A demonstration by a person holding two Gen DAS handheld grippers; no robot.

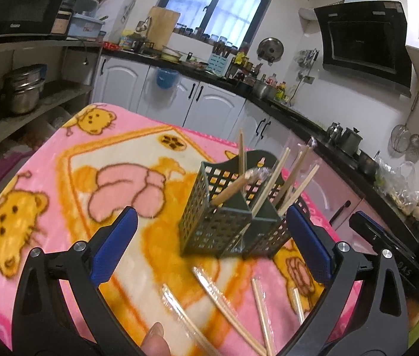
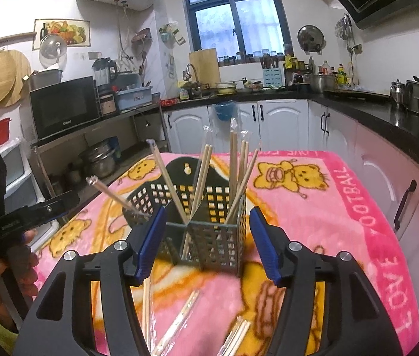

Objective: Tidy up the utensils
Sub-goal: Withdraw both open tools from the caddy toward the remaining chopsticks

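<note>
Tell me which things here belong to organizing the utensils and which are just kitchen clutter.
Belongs to the job:
dark green perforated plastic utensil caddy
plastic-wrapped wooden chopsticks lying on the blanket
wooden chopsticks already standing in the caddy

Just lying about:
black microwave
steel pots
wooden cutting board

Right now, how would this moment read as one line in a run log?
left gripper: open, empty | right gripper: open, empty | holder: upright, several chopsticks inside | loose chopsticks: on blanket, near side

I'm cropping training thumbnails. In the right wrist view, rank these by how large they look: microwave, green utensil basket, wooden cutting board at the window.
1. green utensil basket, though nearness inflates it
2. microwave
3. wooden cutting board
</note>
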